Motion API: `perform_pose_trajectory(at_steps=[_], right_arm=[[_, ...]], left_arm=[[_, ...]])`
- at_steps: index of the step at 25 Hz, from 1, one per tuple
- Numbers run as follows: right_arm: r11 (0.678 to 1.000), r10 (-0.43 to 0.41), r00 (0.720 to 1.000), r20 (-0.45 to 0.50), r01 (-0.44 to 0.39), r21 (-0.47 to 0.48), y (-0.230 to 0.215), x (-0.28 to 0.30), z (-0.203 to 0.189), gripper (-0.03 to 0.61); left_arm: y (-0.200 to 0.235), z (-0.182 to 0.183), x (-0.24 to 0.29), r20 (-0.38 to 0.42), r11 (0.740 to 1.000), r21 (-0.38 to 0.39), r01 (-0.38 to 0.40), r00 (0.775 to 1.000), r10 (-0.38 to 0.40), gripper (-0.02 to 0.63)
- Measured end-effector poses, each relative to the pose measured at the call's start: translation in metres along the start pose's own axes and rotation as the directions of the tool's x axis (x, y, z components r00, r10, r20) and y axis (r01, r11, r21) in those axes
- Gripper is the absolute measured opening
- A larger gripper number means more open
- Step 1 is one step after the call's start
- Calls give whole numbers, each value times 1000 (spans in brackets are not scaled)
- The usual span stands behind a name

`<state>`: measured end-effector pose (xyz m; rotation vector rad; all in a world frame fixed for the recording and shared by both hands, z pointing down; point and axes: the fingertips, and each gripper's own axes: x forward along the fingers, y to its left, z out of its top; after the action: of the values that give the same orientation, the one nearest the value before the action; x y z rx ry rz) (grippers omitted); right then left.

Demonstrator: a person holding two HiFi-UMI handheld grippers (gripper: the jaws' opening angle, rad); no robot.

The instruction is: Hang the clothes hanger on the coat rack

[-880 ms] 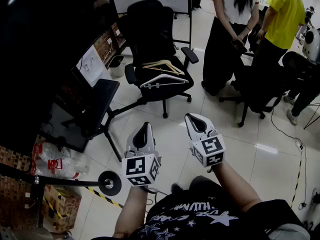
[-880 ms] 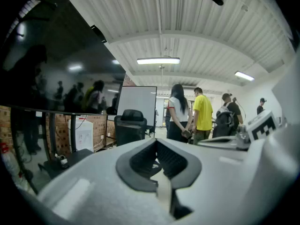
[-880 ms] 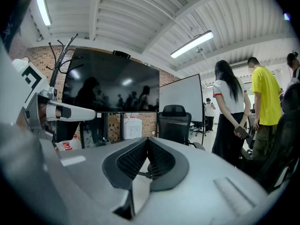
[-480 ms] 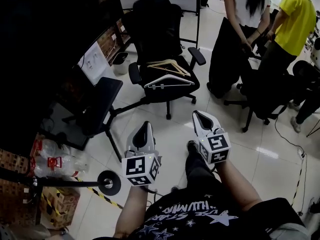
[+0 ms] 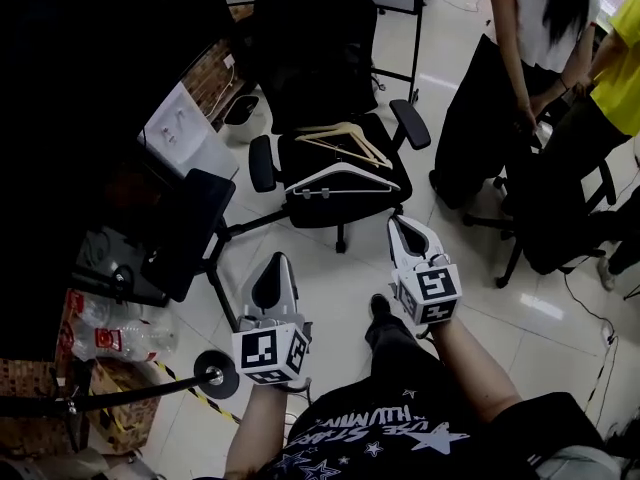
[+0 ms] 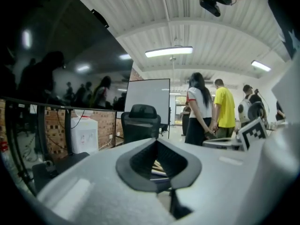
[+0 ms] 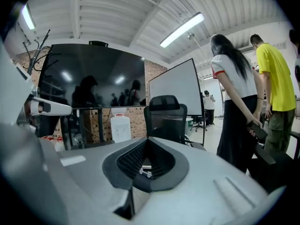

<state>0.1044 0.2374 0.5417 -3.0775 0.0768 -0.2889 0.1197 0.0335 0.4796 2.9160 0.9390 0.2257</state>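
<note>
Head view, looking steeply down: a person holds the left gripper [image 5: 284, 261] and the right gripper [image 5: 400, 226] side by side above a pale tiled floor [image 5: 330, 298], both pointing ahead at a black office chair [image 5: 310, 48]. Each gripper's jaws are closed tip to tip, with nothing between them. On the chair's seat lie a white hanger [image 5: 345, 176], nearer the grippers, and a wooden hanger [image 5: 345, 140] just behind it. Both hangers are well apart from the grippers. To the right stand a person in a white top [image 5: 530, 28] and a person in a yellow top [image 5: 622, 78].
</note>
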Motion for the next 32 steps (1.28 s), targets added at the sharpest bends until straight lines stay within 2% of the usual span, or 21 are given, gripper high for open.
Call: perform_pose_trajectory(at_steps=[5,8,10,14,16,17,18,21,26,29,32], right_arm=[[1000,29,999,-37,-29,10,-62,48,3,8],[999,33,999,-40,-32,22,-92,68,-1,8],[999,47,997,-67,-46,23,-107,85,-11,8],[996,82,983,-163,-84,-6,-123,124,-43,9],[992,118,970,-215,-126,-24,-121,140,-65,29],[988,137,959,-248,-149,-31,-120,147,-79,84],[985,150,946,-287,-168,-39,-120,154,-94,107],[977,160,909,-385,-202,-70,-121,174,-132,141],[961,198,862,-467,-265,-82,-111,215,-172,187],[954,197,847,-493,-282,-103,-107,235,-193,205],[957,167,839,-517,-264,-120,-115,255,-215,212]], left_arm=[[-11,4,65,-66,998,1,-55,996,55,5],[-17,-3,93,-71,997,50,-63,995,66,5],[-23,-2,112,-83,996,60,-67,994,72,5],[-16,-5,142,-129,996,27,-87,988,90,5],[-5,-18,149,-164,994,18,-104,981,105,5],[1,-27,152,-185,994,14,-112,976,113,5],[6,-37,155,-206,993,8,-120,971,119,5],[19,-64,170,-252,992,-10,-123,961,116,5],[42,-117,210,-293,996,-30,-88,953,75,5],[45,-142,236,-316,997,-51,-55,948,36,5],[47,-166,257,-340,996,-84,-37,940,6,5]])
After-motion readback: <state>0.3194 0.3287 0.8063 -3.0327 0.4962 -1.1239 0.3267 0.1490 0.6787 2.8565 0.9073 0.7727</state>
